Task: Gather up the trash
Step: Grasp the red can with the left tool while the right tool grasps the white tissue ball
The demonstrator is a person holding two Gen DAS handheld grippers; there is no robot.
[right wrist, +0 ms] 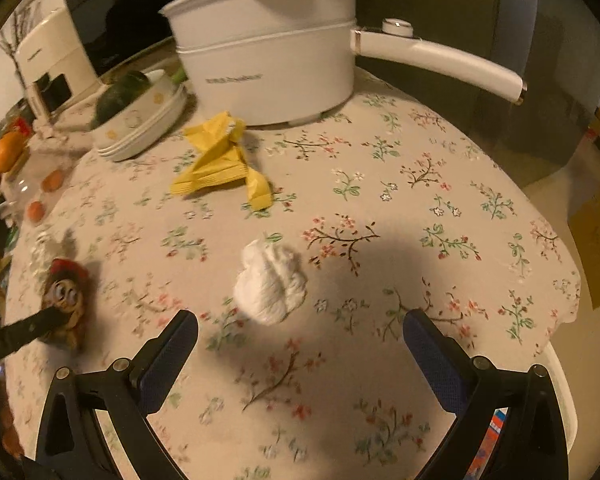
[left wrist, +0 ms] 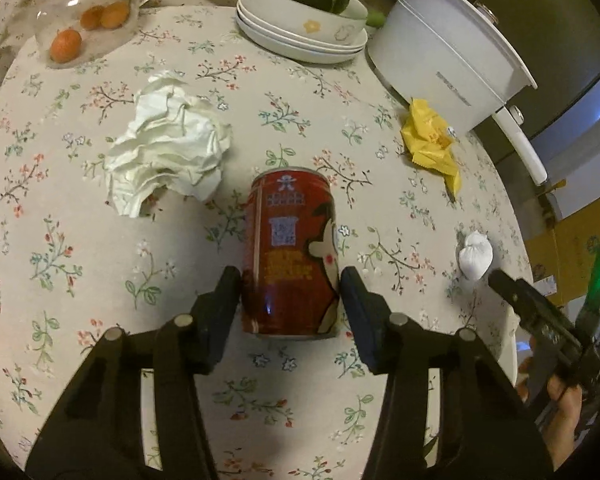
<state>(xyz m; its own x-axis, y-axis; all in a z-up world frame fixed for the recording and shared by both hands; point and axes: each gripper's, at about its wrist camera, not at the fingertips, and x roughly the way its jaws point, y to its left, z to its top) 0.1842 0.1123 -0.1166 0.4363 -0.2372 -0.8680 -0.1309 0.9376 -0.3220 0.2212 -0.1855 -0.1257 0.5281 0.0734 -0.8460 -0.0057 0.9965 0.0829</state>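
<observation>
Lying on its side, red can [left wrist: 290, 252] sits between left tool [left wrist: 291, 280] fingers, pads touching it; right tool [right wrist: 300, 336] spread wide near white wad [right wrist: 271, 282]. Counter [left wrist: 80, 248] wears floral cloth; dim warm room.

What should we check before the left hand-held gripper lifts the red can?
1. Red drink can between the left hand-held gripper fingers: ok.
2. Both pads touching the can: left side looks touching, right side cannot tell.
3. Can upright on the floral tablecloth: ok.
4. Crumpled white tissue apart from the can: ok.
5. Right hand-held gripper open, short of the small white paper ball: ok.
6. Trash bin in view: not ok.
</observation>
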